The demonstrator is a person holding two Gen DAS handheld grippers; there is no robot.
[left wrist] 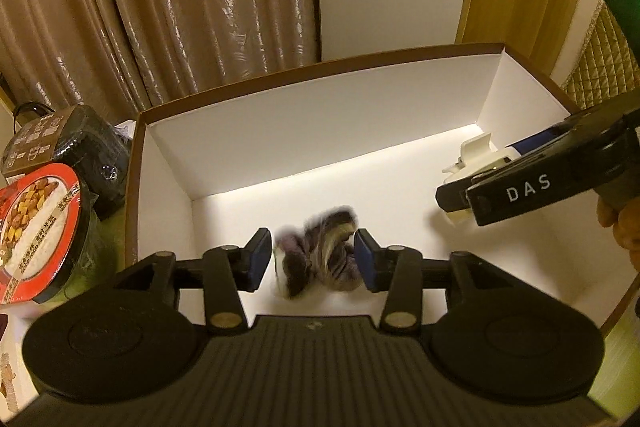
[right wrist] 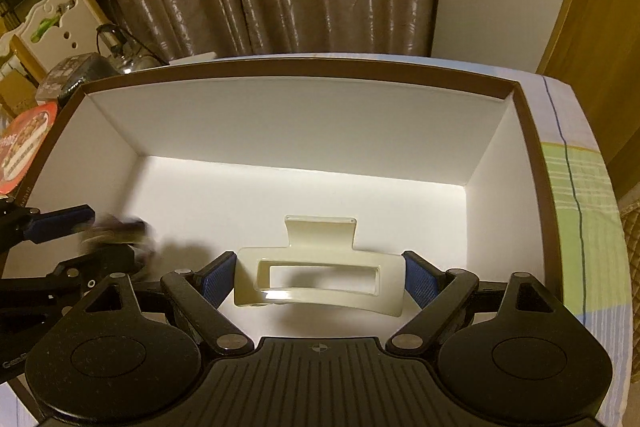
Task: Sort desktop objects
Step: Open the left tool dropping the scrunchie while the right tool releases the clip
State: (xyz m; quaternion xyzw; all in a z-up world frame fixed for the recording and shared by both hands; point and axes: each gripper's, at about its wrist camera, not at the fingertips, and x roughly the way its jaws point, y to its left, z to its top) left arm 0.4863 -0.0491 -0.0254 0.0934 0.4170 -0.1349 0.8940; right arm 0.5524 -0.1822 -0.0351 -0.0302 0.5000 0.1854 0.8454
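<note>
So both my grippers are down inside the white box (right wrist: pixel 304 131) with the brown rim right now. My left gripper (left wrist: pixel 307 261) has its blue pads on either side of a dark purple fuzzy scrunchie-looking thing (left wrist: pixel 318 255). It's motion-blurred, so I can't tell for sure if the pads are actually pinching it or just bracketing it with the fingers partly apart. It sits near the front edge of the box floor, left of the middle. My right gripper (right wrist: pixel 318 277) has its fingers spread fairly wide and closed onto the two ends of a cream hair claw clip (right wrist: pixel 320 267), also near the front edge but over toward the right wall. Outside the box, just past its left wall, there's an instant rice bowl (left wrist: pixel 38 231) with a red lid and a dark packaged item (left wrist: pixel 68 143) behind it. A checked tablecloth (right wrist: pixel 576 187) shows along the box's right side.
</note>
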